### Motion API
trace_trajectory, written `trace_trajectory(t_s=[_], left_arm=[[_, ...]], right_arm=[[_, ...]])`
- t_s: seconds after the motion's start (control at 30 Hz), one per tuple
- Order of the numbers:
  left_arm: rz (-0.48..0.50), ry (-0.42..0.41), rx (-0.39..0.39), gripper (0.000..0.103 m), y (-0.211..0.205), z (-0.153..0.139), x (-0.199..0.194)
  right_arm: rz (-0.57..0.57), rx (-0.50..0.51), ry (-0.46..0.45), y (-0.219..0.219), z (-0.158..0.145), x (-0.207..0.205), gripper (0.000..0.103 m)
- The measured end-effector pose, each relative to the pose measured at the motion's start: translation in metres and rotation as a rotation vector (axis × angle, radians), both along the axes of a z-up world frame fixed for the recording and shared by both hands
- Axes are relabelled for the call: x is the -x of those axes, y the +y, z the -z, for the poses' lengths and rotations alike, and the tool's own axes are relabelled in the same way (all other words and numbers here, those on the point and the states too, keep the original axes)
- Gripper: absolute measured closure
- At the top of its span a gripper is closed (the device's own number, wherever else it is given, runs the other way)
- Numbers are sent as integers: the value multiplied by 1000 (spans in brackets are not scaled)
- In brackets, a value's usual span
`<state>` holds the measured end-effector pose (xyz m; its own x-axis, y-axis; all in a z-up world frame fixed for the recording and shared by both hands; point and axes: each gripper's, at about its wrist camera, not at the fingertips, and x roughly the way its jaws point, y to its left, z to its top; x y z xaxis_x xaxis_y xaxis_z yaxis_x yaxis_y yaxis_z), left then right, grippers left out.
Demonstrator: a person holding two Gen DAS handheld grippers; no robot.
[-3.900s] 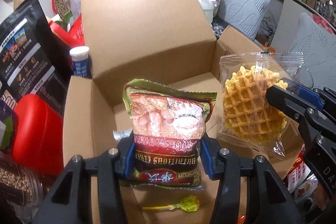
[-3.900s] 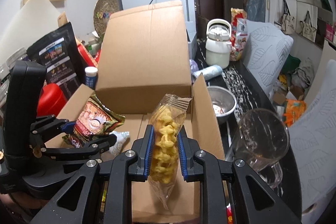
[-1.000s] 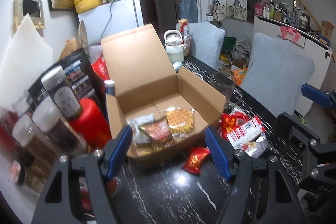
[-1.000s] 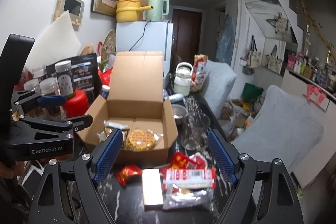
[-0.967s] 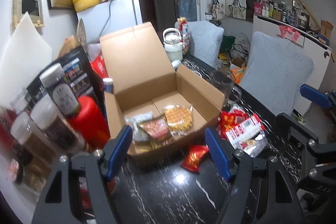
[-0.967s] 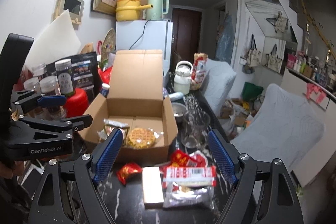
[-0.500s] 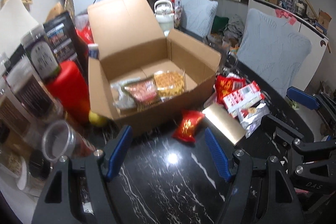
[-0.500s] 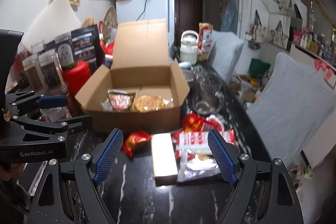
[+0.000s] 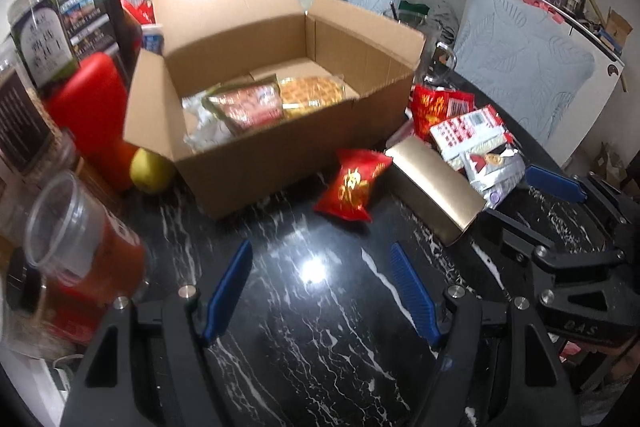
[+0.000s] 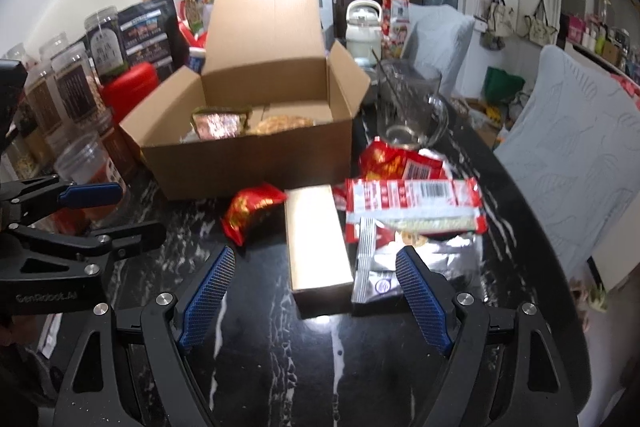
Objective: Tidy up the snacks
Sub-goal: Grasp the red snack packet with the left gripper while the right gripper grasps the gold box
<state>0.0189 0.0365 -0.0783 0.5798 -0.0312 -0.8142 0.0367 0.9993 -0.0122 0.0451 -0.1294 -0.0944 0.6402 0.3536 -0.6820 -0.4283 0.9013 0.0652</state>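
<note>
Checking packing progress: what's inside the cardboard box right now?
Inside the cardboard box: a red-and-green snack bag, a wrapped waffle beside it, and a pale wrapper partly under the bag. The near wall hides the floor in front.

The box point(image 10: 248, 163) front wall hides the lower parts of the packets inside. Jar labels point(image 10: 106, 53) at upper left are blurred, unreadable. The silver packet point(image 10: 384, 267) lies partly under the red-and-white pack point(image 10: 412, 205).

I count one open cardboard box point(image 10: 248, 163) holding three snack packs point(image 9: 248, 105). Outside it I count five snacks on the table point(image 9: 320, 347): one small red bag point(image 10: 252, 209), one gold box point(image 10: 318, 247), and three overlapping packets point(image 10: 412, 203). One glass mug point(image 10: 412, 115).
</note>
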Motion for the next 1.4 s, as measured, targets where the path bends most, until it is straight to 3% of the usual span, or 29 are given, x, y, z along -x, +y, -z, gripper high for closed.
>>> trace_trajectory(t_s=[0.37,0.63,0.73,1.1,1.23,1.4], left_arm=[[-11,36,37,32,15,18,-17],[32,36,39,32,16,21,-38],[54,44,29,32,11,24,-49],[130,71,98,32,-7,39,-84],[147,65,78,32,-14,43,-89],[162,98,106,48,-16,52,-96]], right_arm=[[-49,7,88,13,32,-26,36],[-63,26,116,23,45,-40,37],[-56,47,133,26,52,-42,58],[-68,8,157,18,52,-41,59],[-72,1,162,17,52,-42,59],[-71,-3,165,17,52,-42,59]])
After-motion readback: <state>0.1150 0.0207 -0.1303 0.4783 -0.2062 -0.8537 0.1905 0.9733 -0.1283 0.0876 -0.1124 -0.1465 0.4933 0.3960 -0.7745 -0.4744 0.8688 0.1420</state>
